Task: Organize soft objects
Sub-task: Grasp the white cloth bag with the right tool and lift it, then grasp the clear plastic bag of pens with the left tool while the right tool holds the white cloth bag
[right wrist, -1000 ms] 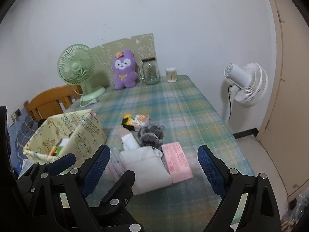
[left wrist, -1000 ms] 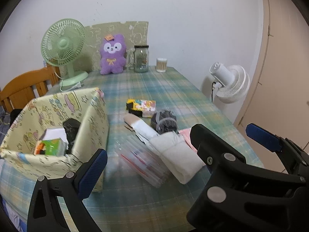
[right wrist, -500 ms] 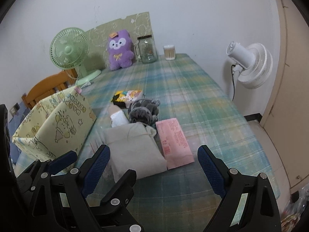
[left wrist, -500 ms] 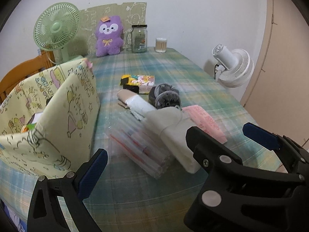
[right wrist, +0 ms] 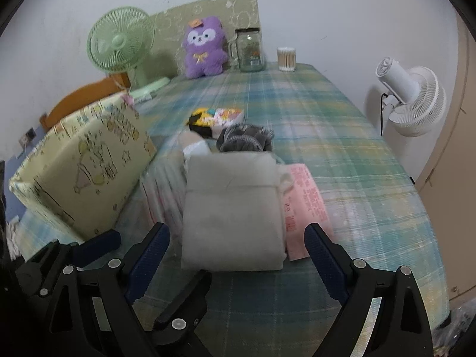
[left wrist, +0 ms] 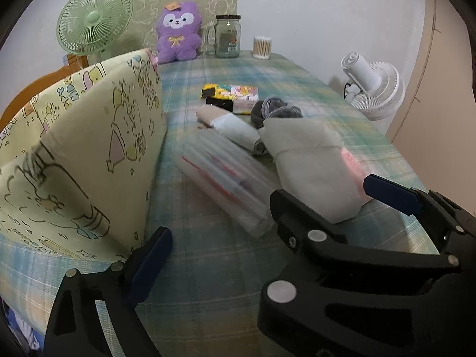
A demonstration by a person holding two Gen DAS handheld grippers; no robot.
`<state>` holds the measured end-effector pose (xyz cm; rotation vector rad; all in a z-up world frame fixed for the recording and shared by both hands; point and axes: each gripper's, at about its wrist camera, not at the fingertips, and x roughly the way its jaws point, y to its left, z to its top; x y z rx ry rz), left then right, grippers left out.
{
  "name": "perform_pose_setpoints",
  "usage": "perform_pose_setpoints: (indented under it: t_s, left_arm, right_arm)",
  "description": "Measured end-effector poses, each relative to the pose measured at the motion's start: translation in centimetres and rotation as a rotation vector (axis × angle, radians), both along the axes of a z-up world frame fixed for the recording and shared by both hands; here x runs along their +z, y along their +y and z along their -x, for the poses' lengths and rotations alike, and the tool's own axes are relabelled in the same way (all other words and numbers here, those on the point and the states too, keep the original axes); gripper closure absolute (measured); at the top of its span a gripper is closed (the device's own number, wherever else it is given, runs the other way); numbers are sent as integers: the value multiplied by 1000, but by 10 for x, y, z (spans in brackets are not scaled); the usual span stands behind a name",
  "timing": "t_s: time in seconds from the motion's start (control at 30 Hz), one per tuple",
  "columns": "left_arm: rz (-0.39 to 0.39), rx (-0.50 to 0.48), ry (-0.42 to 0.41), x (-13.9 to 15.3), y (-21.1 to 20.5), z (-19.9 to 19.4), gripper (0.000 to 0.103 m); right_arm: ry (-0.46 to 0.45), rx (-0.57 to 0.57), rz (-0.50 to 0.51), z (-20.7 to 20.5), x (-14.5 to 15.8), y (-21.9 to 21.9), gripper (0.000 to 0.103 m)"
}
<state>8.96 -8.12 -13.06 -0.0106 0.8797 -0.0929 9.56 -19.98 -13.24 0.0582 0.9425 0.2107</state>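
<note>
Both hand-held grippers, left [left wrist: 267, 211] and right [right wrist: 236, 248], hover jaws apart over the folded grey cloth [right wrist: 232, 208] on the tabletop [right wrist: 342, 136]; closing there risks snagging the pink packet [right wrist: 306, 205] or clear bag [left wrist: 226, 178] alongside.

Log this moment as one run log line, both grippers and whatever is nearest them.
left gripper: open, closing slightly, empty | right gripper: open, empty | nearest: folded grey cloth on table | yellow fabric bin: left of pile
</note>
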Motion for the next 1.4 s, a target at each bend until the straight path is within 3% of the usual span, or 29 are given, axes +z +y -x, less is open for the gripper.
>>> perform_pose_setpoints:
  t_s: [0.17, 0.33, 0.8, 1.07, 1.4]
  left_arm:
    - [-8, -4, -6, 1, -2, 0, 10]
    - [-1, -9, -14, 3, -3, 1, 10]
    - [64, 59, -36, 12, -14, 0, 10]
    - [27, 88, -32, 9, -27, -14, 11]
    - [-39, 103, -16, 0, -26, -44, 21]
  right_arm:
    - [6, -5, -17, 1, -1, -3, 35]
    - [1, -9, -34, 5, 3, -7, 39]
    - [-92, -71, -57, 15, 25, -30, 40]
    - [-105, -95, -46, 6, 24, -47, 40]
    - [-87, -97, -61, -11, 16, -49, 40]
